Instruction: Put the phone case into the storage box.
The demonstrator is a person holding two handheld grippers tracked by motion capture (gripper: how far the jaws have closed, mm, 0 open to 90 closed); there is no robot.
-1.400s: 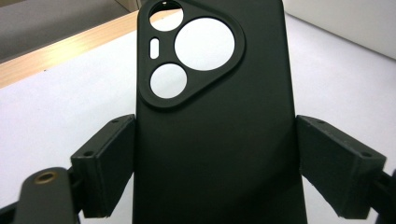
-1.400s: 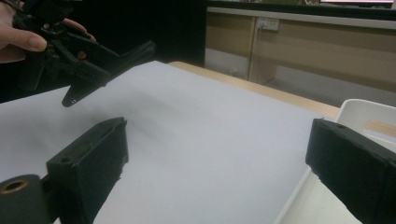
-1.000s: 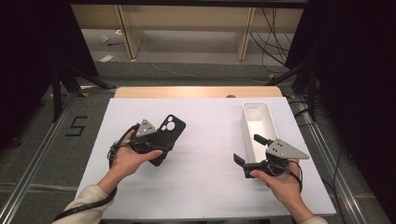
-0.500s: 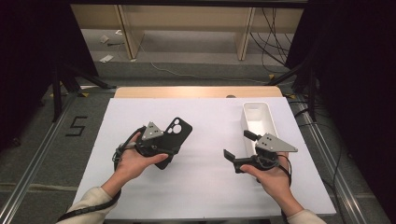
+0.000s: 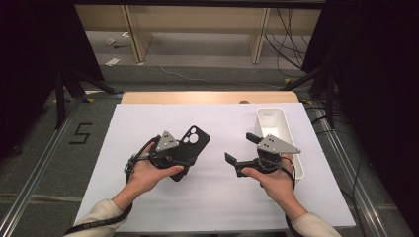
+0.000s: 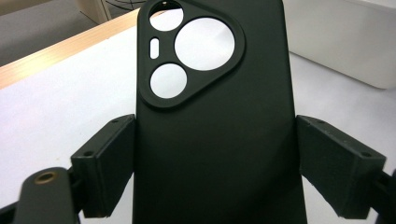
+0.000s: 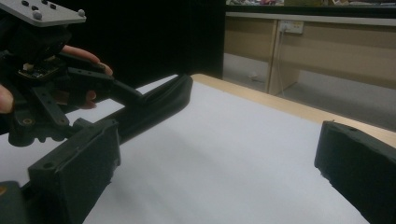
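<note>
Clamping a black case point(image 6: 215, 121) whose lower end runs off frame, the left gripper point(image 5: 173, 154) holds it mid-mat, camera cutouts toward one o'clock, while the right gripper point(image 5: 242, 148) gapes empty.

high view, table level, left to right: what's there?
left gripper → black phone case held between its fingers → right gripper, fingers apart with nothing between them → white bin at the table's right edge.
</note>
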